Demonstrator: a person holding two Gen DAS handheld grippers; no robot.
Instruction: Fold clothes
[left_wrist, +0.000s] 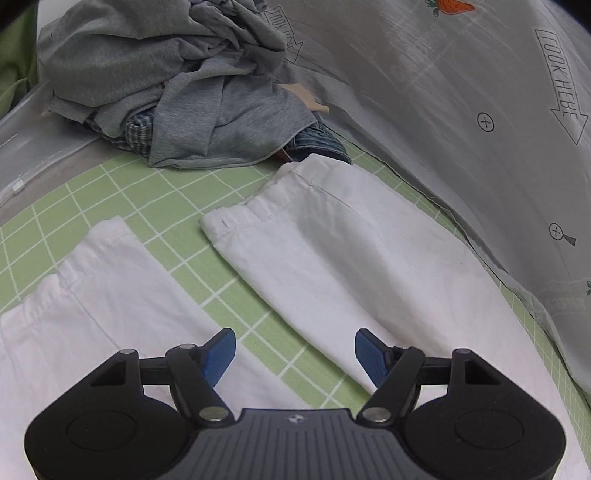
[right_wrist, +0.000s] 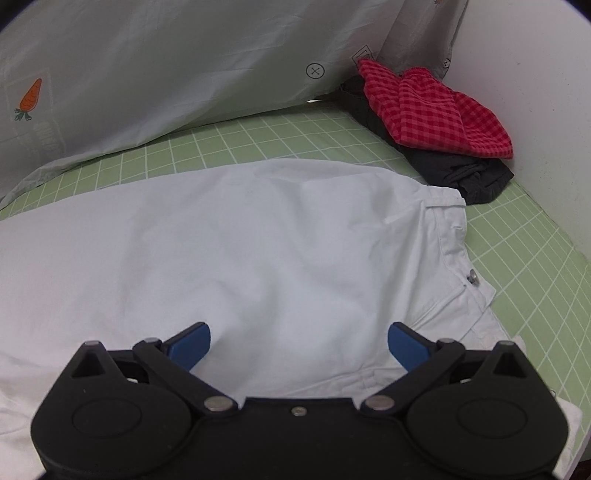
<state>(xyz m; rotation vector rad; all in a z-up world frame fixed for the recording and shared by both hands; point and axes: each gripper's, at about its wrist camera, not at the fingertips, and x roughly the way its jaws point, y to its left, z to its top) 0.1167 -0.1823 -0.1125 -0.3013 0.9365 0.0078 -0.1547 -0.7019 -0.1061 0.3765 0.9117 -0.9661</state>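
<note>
Left claw (left_wrist: 294, 352): spread, empty, above the gap between the two legs of the white trousers (left_wrist: 332, 240), laid flat on a green grid sheet (left_wrist: 166, 192). Grey clothes pile (left_wrist: 166, 81) beyond. Right claw (right_wrist: 298, 345): spread, empty, over the trousers' seat near the waistband. Red checked garment (right_wrist: 432, 107) on dark garment (right_wrist: 469, 173), far right.

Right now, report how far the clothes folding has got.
Done, apparently: a red checked garment sits folded on a dark one in the corner. In hand: nothing is gripped; the left gripper and right gripper are open over the white trousers, spread flat, legs apart, unfolded. Left: those trousers and the crumpled grey pile.
</note>
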